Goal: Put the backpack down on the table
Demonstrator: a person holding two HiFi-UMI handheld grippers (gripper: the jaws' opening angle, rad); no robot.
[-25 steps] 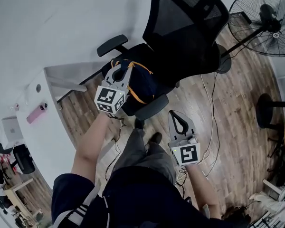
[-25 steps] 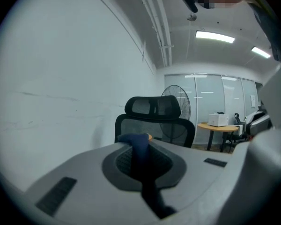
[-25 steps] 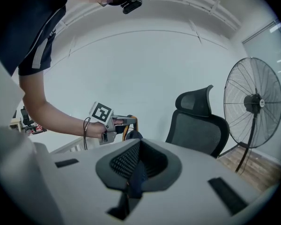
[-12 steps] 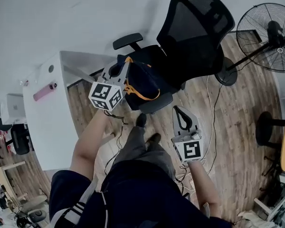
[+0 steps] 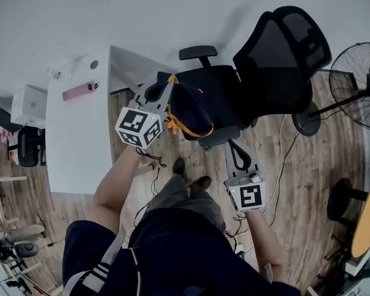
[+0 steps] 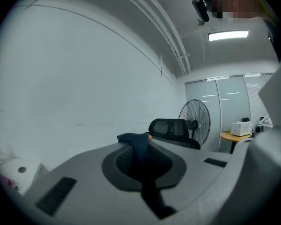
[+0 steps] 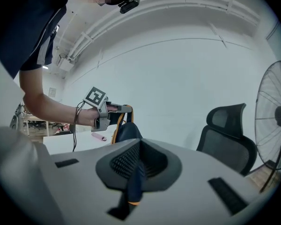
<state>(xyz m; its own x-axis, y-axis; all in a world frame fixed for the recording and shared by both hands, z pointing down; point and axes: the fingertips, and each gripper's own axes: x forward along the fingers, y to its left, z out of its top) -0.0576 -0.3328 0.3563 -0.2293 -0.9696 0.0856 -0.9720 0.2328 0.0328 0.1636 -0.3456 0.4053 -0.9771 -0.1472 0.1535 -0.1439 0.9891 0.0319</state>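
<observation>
The backpack (image 5: 190, 106) is dark navy with orange trim and hangs over the seat of a black office chair (image 5: 259, 82). My left gripper (image 5: 155, 94) is shut on the bag's top strap (image 6: 141, 156) and holds it up beside the white table (image 5: 80, 147). My right gripper (image 5: 237, 155) is lower, to the right of the bag; its jaws are shut on a thin navy strap with an orange end (image 7: 136, 182). From the right gripper view, the left gripper (image 7: 113, 114) and the hanging backpack (image 7: 129, 131) show ahead, with the table (image 7: 68, 142) behind.
A pink object (image 5: 79, 91) lies near the table's far edge. A standing fan (image 5: 364, 94) is at the right on the wooden floor, cables run under the chair, and a white wall lies behind. A yellow round table (image 6: 234, 136) carries a white device.
The left gripper has lifted the backpack off the chair seat and carried it nearer the white table. The right gripper has risen with it, still shut on its strap.
</observation>
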